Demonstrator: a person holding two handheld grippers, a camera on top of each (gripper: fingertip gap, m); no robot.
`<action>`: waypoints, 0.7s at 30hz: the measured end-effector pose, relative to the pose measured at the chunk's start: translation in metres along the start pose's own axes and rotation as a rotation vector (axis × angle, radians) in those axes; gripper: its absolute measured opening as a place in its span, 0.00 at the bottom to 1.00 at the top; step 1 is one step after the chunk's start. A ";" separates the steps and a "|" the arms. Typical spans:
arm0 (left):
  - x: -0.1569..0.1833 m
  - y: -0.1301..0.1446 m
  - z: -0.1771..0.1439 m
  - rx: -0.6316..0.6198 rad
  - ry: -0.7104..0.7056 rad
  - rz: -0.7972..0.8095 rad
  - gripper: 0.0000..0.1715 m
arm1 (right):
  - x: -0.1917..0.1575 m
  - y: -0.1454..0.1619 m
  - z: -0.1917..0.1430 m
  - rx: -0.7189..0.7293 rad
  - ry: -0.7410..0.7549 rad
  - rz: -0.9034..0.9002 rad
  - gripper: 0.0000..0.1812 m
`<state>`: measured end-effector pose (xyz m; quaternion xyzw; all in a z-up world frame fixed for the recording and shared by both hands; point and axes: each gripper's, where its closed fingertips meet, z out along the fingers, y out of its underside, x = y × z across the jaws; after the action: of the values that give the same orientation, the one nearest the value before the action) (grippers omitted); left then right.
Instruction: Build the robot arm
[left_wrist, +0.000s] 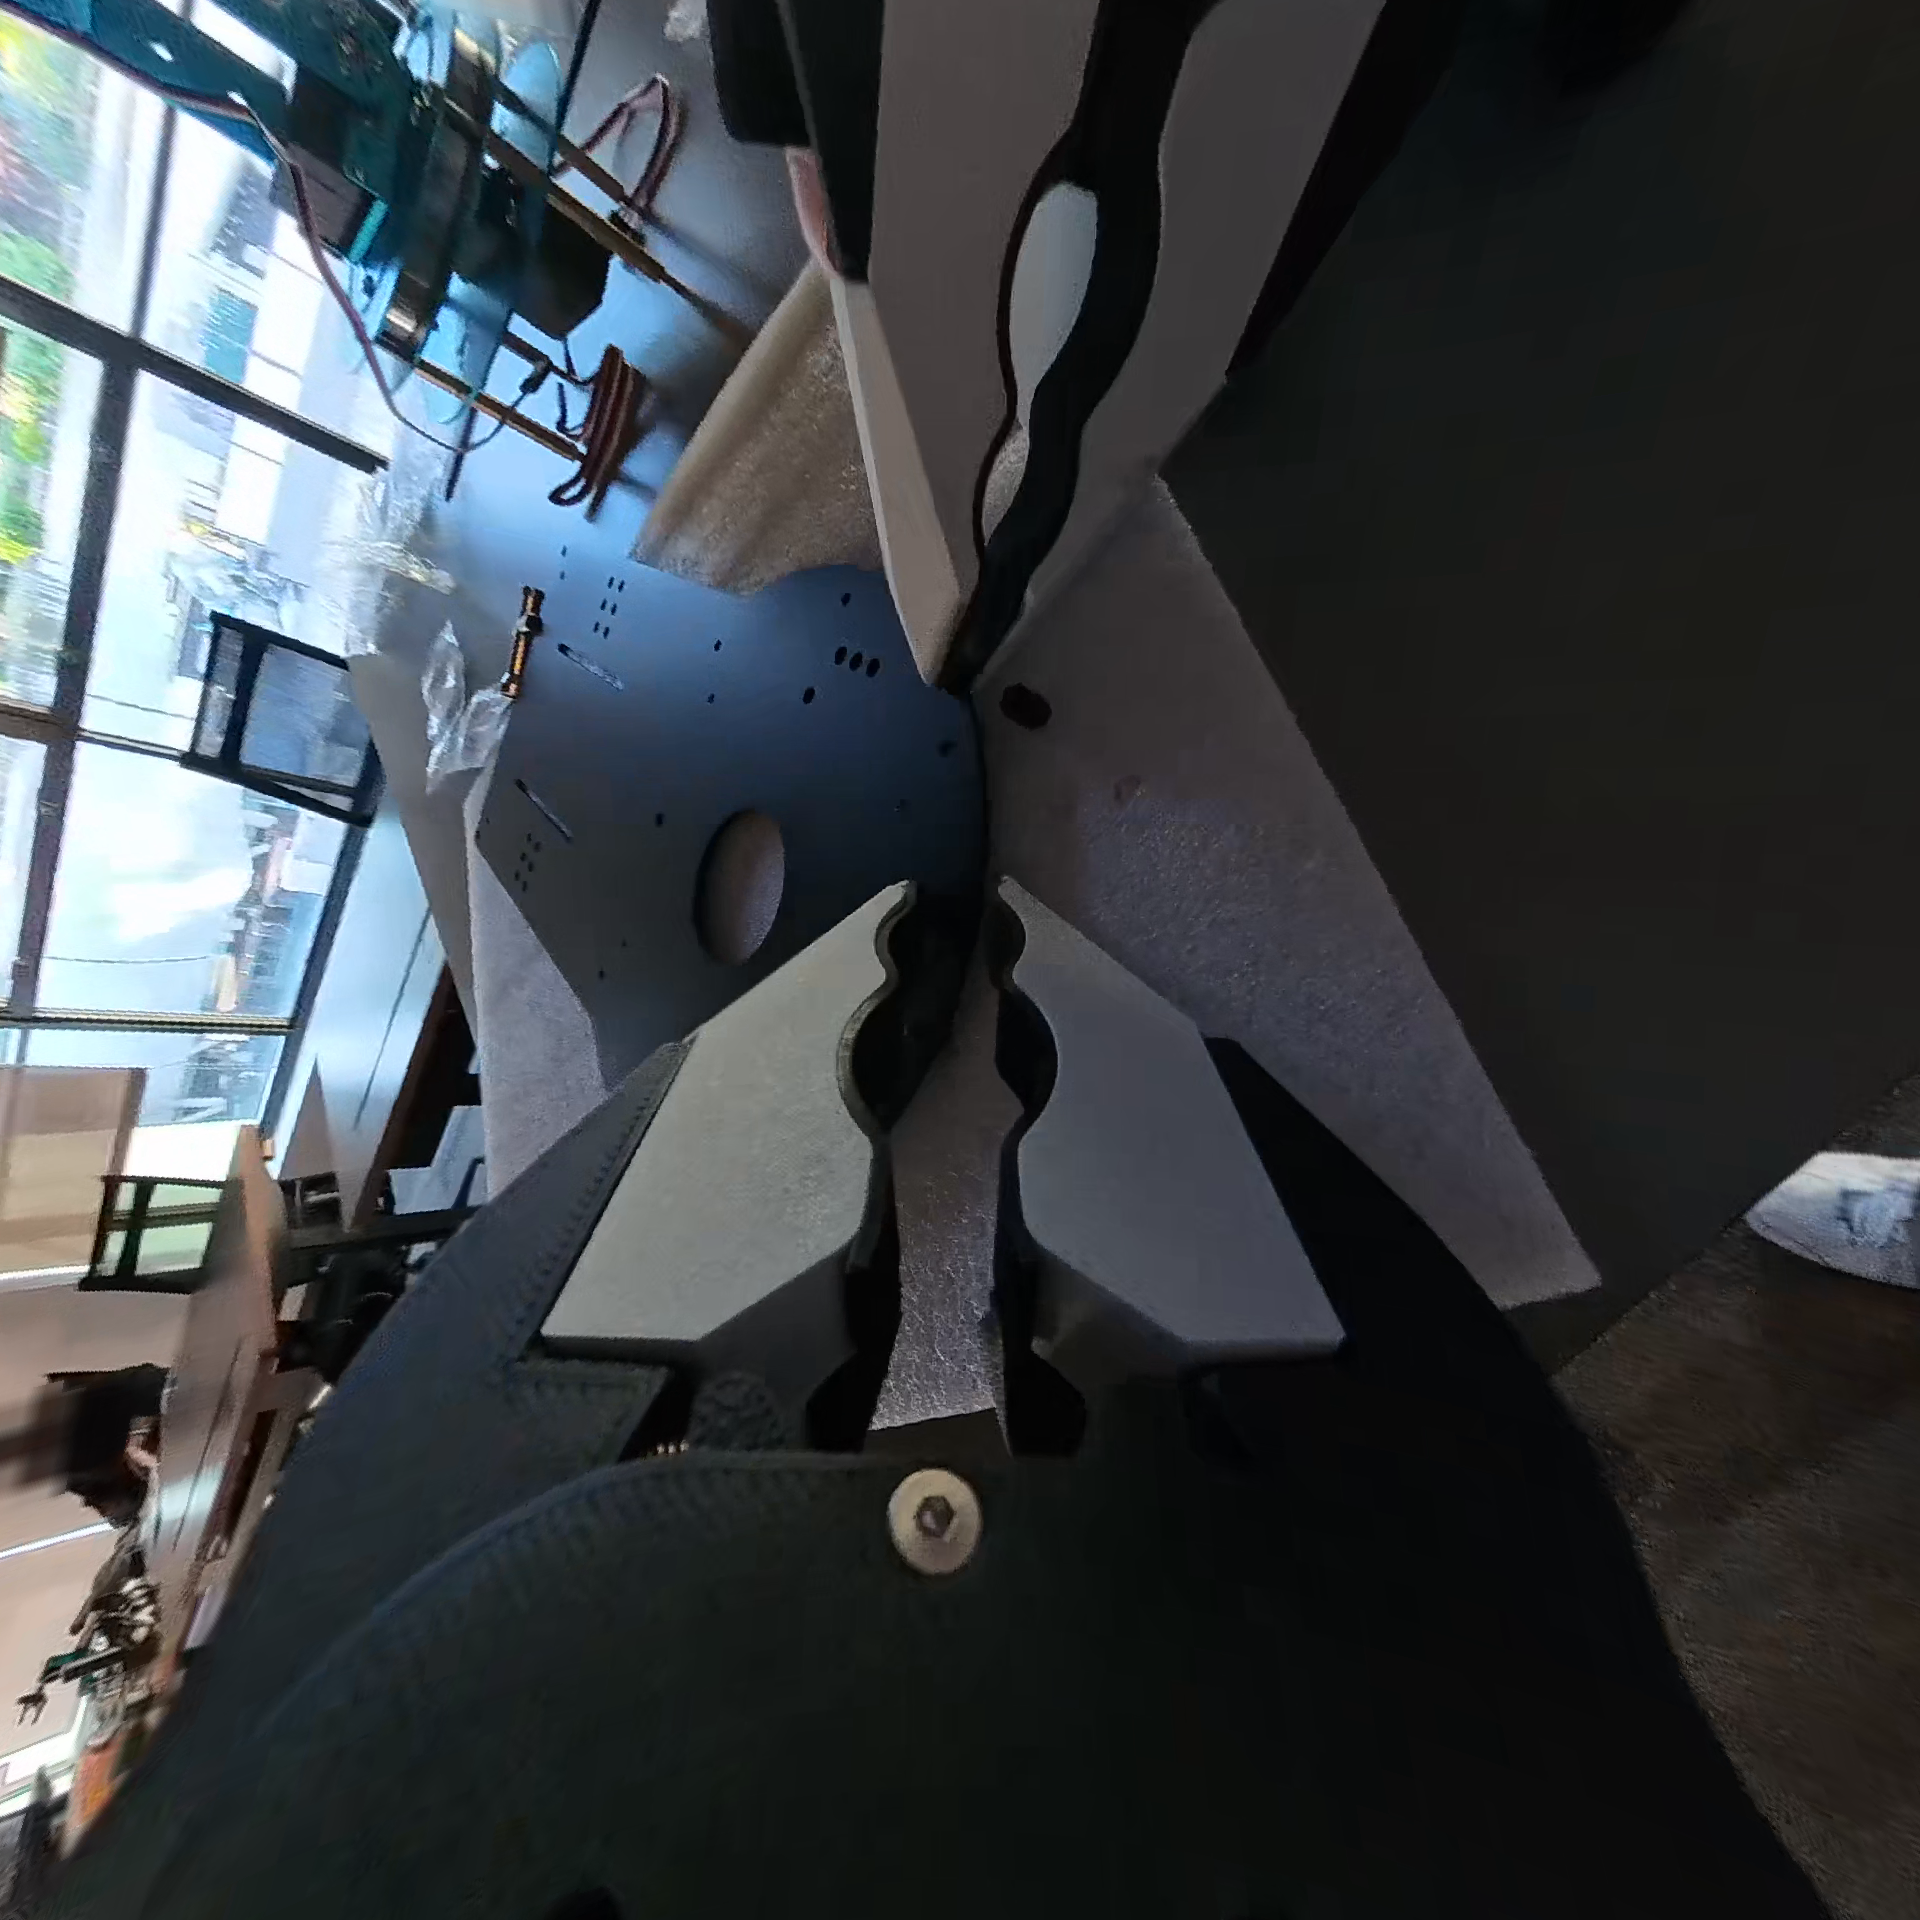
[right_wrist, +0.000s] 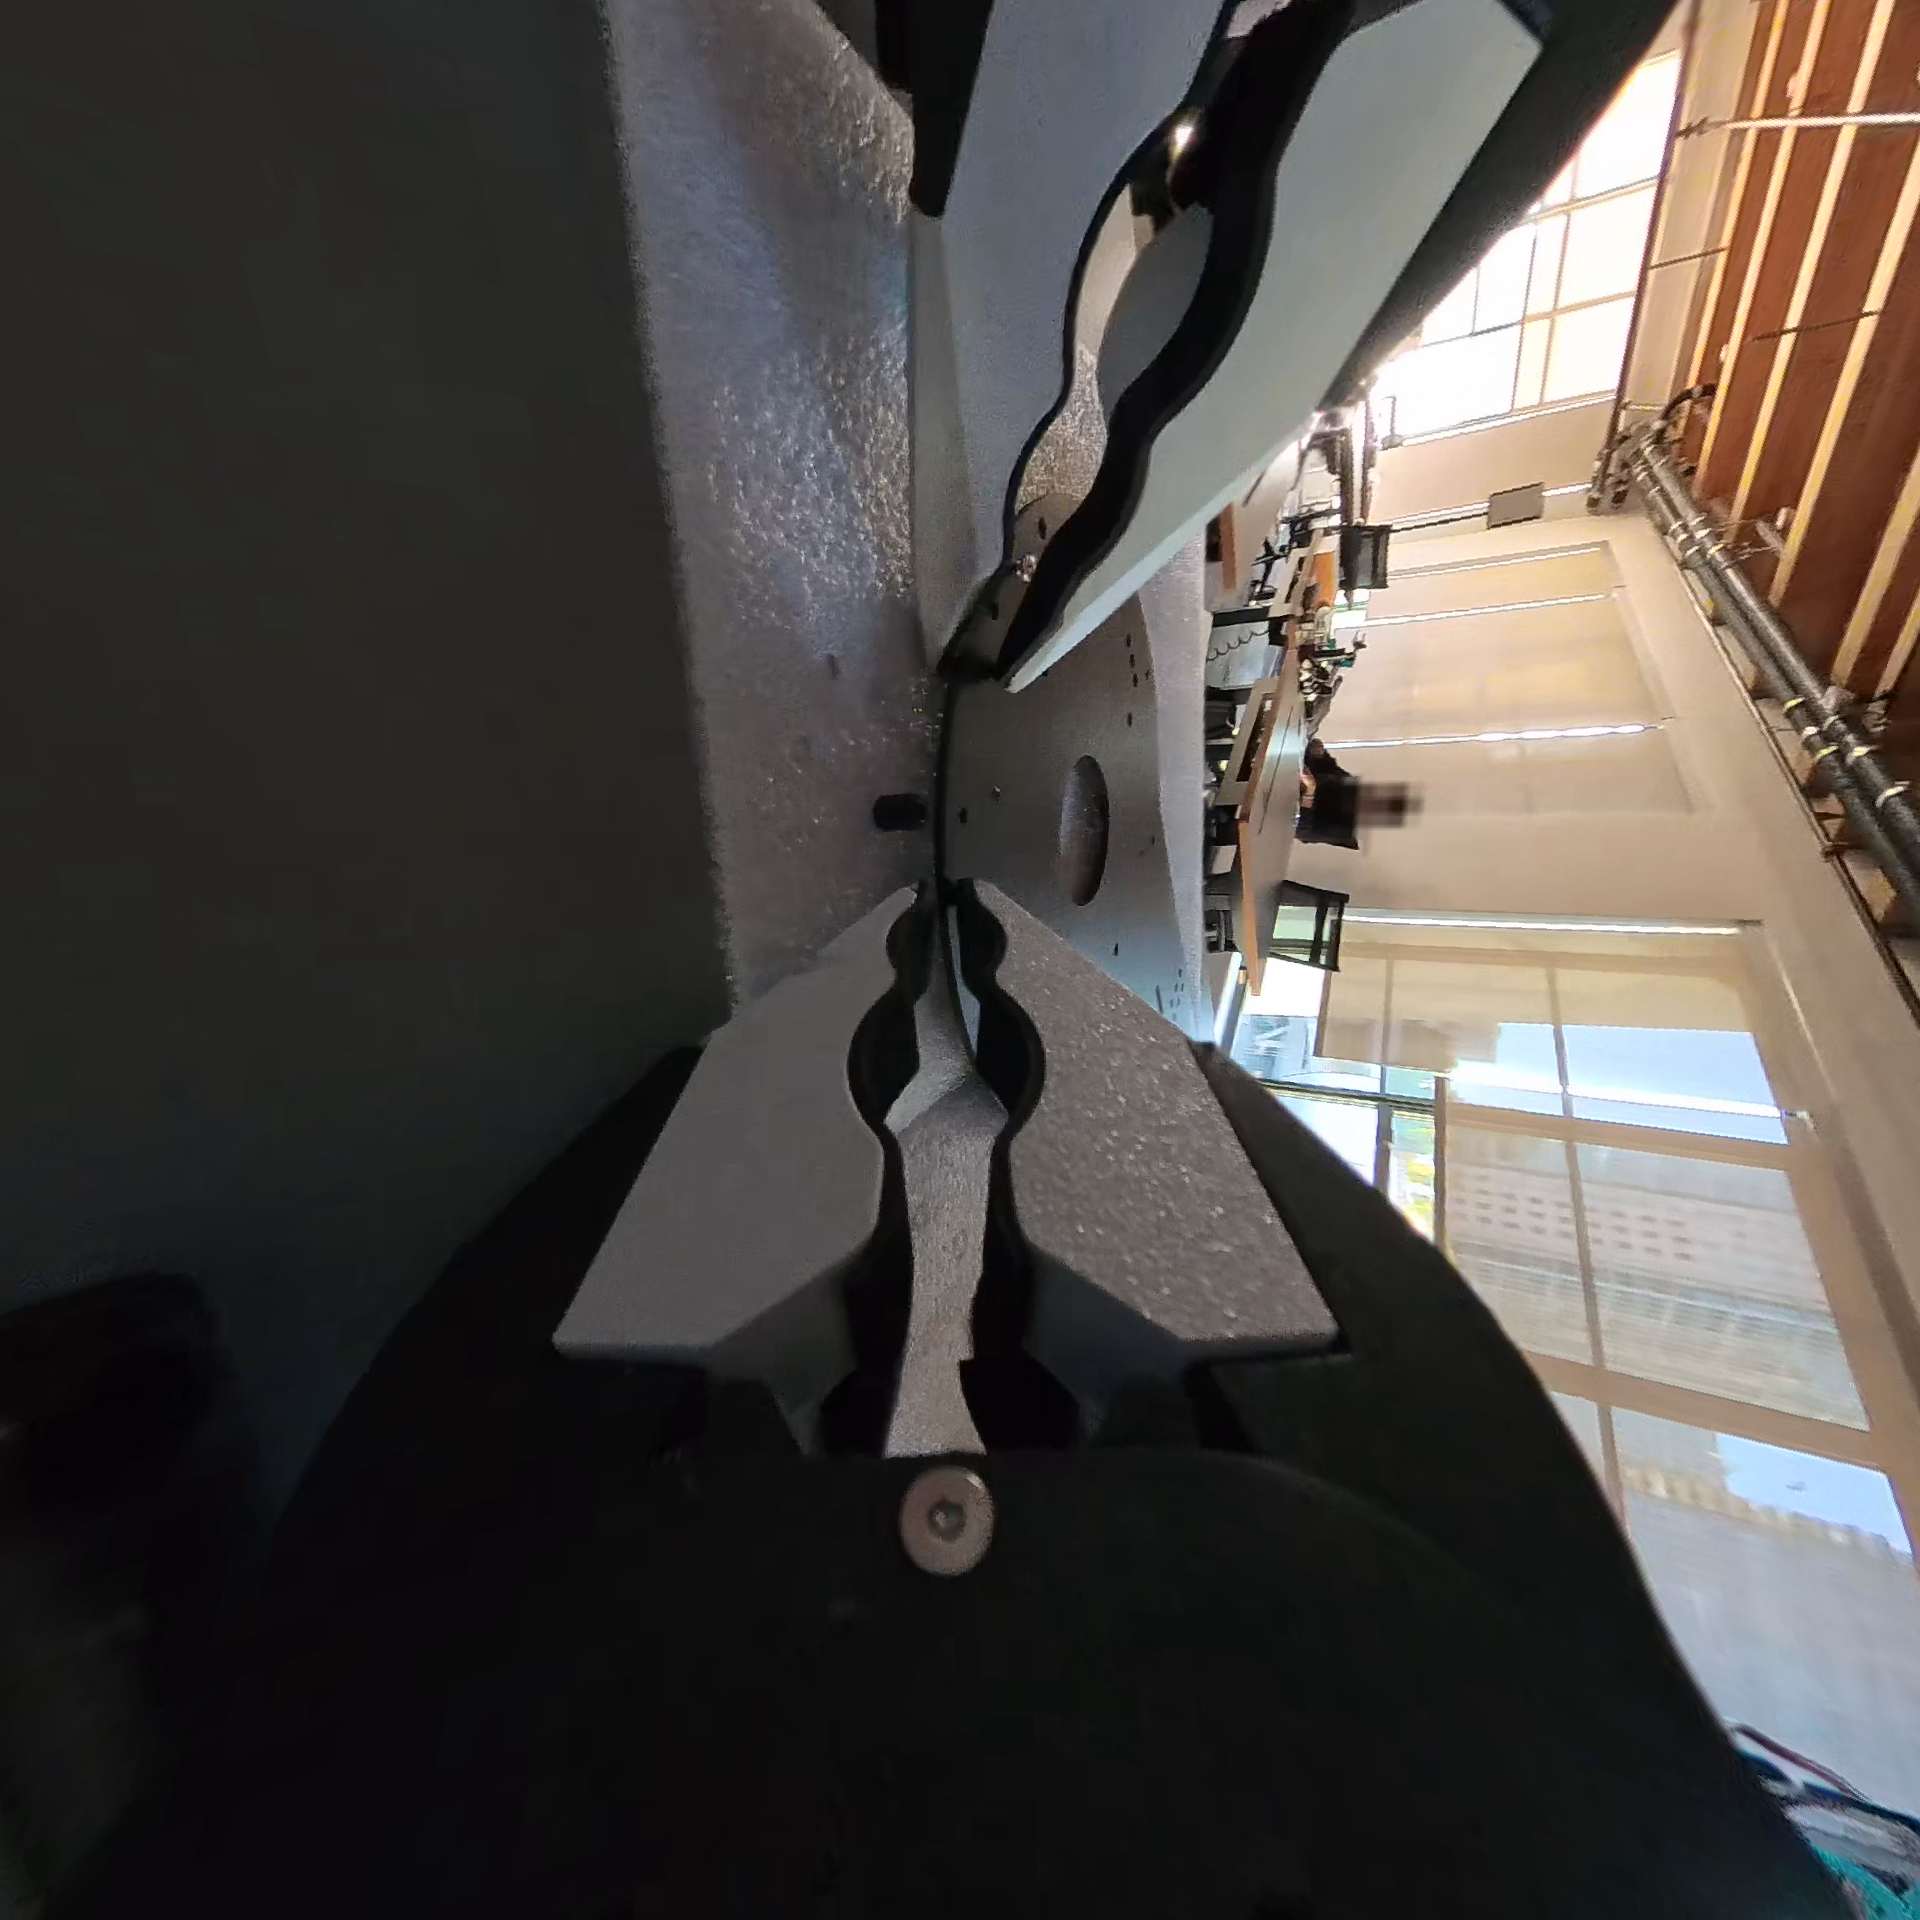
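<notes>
A dark metal plate (left_wrist: 748, 727) with a large round hole and several small holes stands tilted over a white foam sheet (left_wrist: 1195, 831). My left gripper (left_wrist: 954, 894) is shut on the plate's near edge. My right gripper (left_wrist: 956, 675) comes in from the top of the left wrist view and pinches the same edge a little farther along. In the right wrist view the plate (right_wrist: 1039, 758) shows nearly edge-on. There my right gripper (right_wrist: 940, 891) is shut on its rim, and the left gripper (right_wrist: 971, 665) clamps it above. A small black screw (right_wrist: 894, 810) lies on the foam (right_wrist: 790, 520) beside the rim.
A brass standoff (left_wrist: 520, 639) and a clear plastic bag (left_wrist: 457, 717) lie past the plate. A part-built device with green boards and red wires (left_wrist: 416, 177) stands farther off. The dark table (left_wrist: 1558, 520) lies under the foam. A person (right_wrist: 1335, 800) sits at distant desks. The tips of both grippers are at nearly the same place.
</notes>
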<state>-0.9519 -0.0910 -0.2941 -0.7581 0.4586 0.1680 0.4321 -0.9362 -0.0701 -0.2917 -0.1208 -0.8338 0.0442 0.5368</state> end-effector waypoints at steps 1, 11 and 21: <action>0.000 0.000 0.000 0.006 -0.011 0.004 0.04 | 0.001 0.000 0.000 -0.001 0.006 0.000 0.01; -0.015 -0.009 -0.008 0.041 -0.078 0.007 0.03 | 0.024 -0.001 -0.004 0.018 0.099 0.018 0.06; -0.028 -0.014 -0.021 0.050 -0.143 -0.061 0.04 | 0.044 0.007 0.008 -0.053 0.193 0.035 0.01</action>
<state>-0.9582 -0.0898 -0.2567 -0.7466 0.4076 0.1970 0.4875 -0.9598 -0.0523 -0.2577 -0.1534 -0.7769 0.0197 0.6103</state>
